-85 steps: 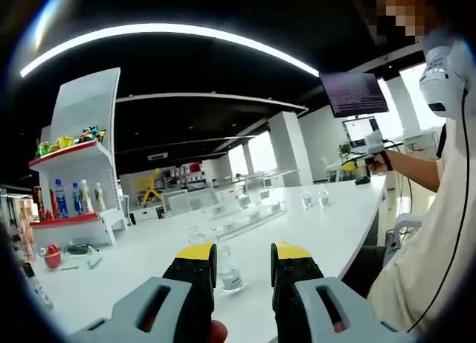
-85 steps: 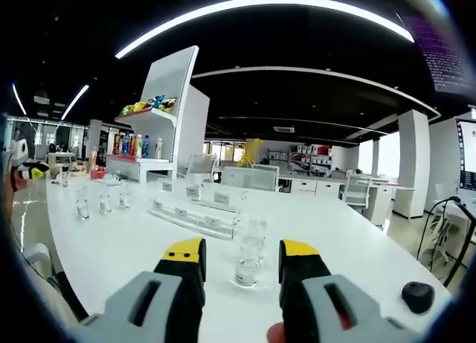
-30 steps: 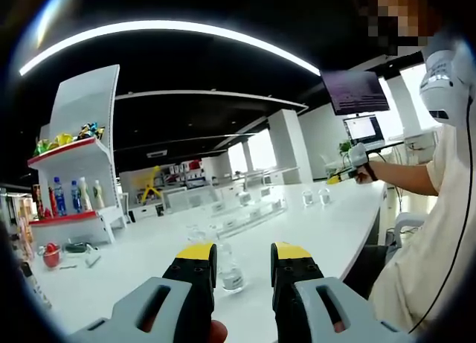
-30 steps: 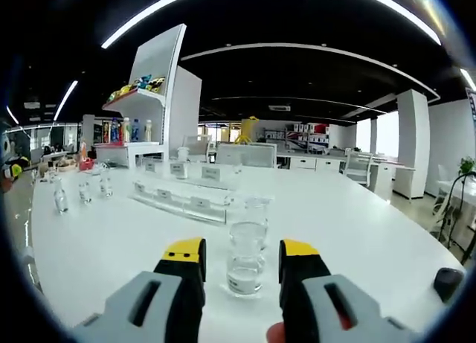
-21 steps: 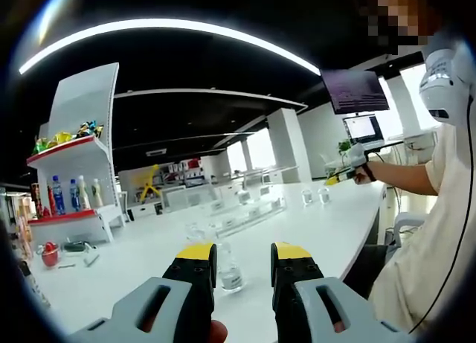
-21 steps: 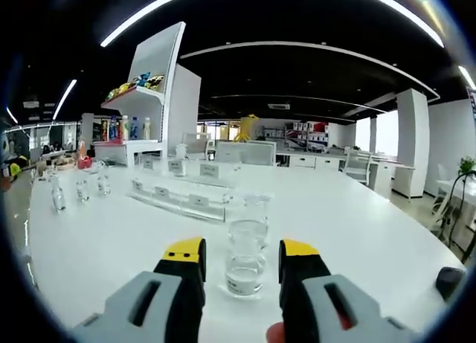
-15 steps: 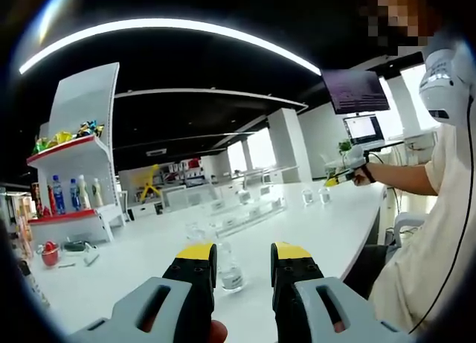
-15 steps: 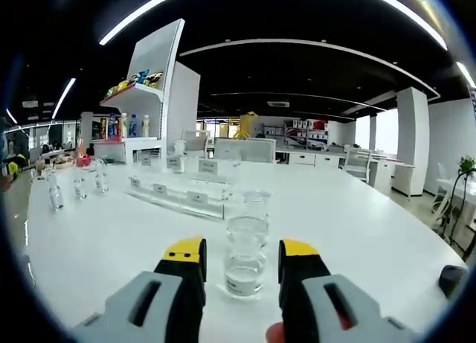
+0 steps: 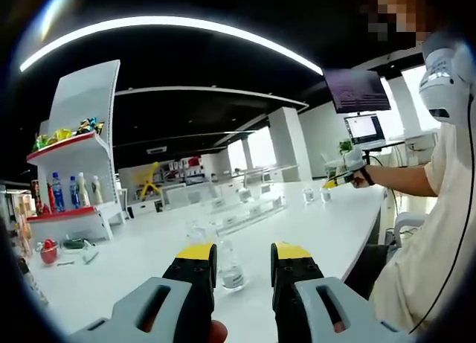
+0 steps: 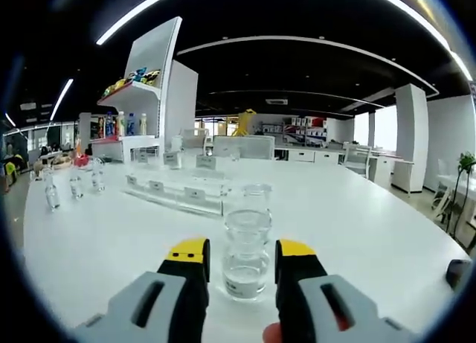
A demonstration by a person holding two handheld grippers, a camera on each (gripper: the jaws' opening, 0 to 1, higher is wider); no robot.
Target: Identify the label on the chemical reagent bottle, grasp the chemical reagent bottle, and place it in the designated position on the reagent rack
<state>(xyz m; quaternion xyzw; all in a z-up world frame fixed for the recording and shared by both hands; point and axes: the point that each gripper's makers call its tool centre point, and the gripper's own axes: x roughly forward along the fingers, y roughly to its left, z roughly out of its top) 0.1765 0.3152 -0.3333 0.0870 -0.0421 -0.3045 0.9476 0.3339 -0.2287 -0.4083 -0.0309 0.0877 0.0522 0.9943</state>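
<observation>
**Bottles between spread jaws, none gripped**

Right hand-held gripper [image 10: 241,263]: jaws apart, a clear reagent bottle [image 10: 245,255] standing between the yellow tips on the white tabletop [image 10: 387,231]. Clear reagent rack [image 10: 175,193] beyond it. Left hand-held gripper [image 9: 243,263]: jaws apart, small clear bottle [image 9: 228,268] just ahead. Drinks shelf [image 9: 71,190] far left.

A broad white table [image 10: 387,231] runs through an open office under a black ceiling [image 10: 297,68] with curved light strips [image 9: 171,27]. A tall white display shelf [image 10: 152,97] holds coloured bottles and packets. White columns [image 10: 413,149], bright windows [image 9: 260,151], wall monitors [image 9: 355,90] and distant white chairs [image 10: 357,164] stand beyond.
</observation>
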